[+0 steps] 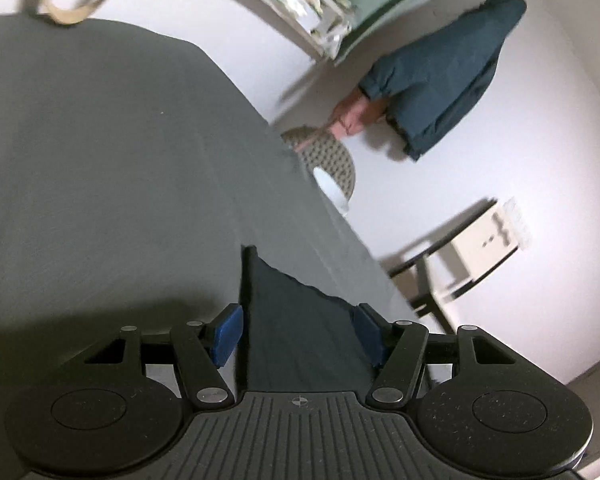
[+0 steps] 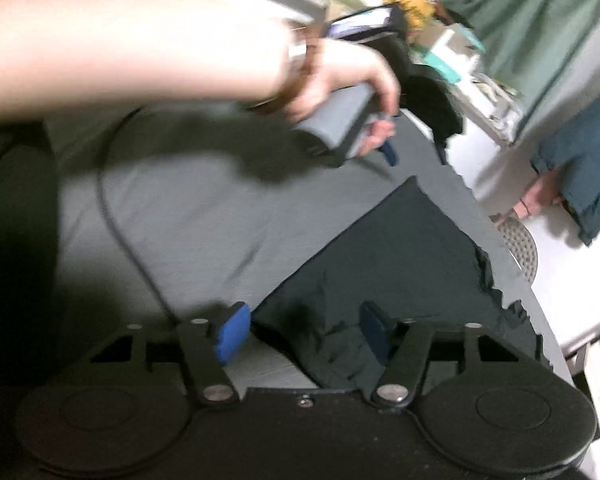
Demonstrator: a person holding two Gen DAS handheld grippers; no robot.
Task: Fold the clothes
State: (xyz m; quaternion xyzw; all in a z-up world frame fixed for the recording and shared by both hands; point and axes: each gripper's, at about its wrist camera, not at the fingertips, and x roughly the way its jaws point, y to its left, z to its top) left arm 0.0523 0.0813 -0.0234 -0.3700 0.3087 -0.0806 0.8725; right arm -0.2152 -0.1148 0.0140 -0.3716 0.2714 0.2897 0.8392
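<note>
Both views blurred w/ motion. Dark garment (image 2: pixel 384 256) lies flat on a surface covered in grey cloth (image 2: pixel 188 216), prob. a tabletop, close to its right edge; one pointed corner reaches toward the far side, ragged hem runs along the edge nearest the white floor (image 1: pixel 480 184).

Right tongs (image 2: pixel 305 330): jaws apart, blue pads (image 2: pixel 233 332) wide open. A bunched bit of the garment sits between them at the near end, but neither pad presses it, so not gripping.

Left tongs (image 1: pixel 298 334): jaws also spread, blue pads (image 1: pixel 228 330) on either side of a dark fold of the garment (image 1: pixel 300 320) that rises btw. them. Fabric touches or nearly touches the right-hand pad; left-hand pad stands clear of it. Not clamped.

In the right wrist view, the person's left hand (image 2: pixel 340 80) holds the grey handle of the left tool above the far part of the cloth, forearm coming in from the upper left, bracelet at the wrist. A thin black cable (image 2: pixel 112 216) trails across the grey cloth toward the near edge.

Beyond the right edge: a perforated round stool (image 1: pixel 332 156) on the floor, a foot (image 1: pixel 352 114) and dark teal trouser leg (image 1: pixel 448 76) of someone standing there, a cluttered shelf (image 1: pixel 300 4) and a green curtain (image 2: pixel 532 20) at the far side.
</note>
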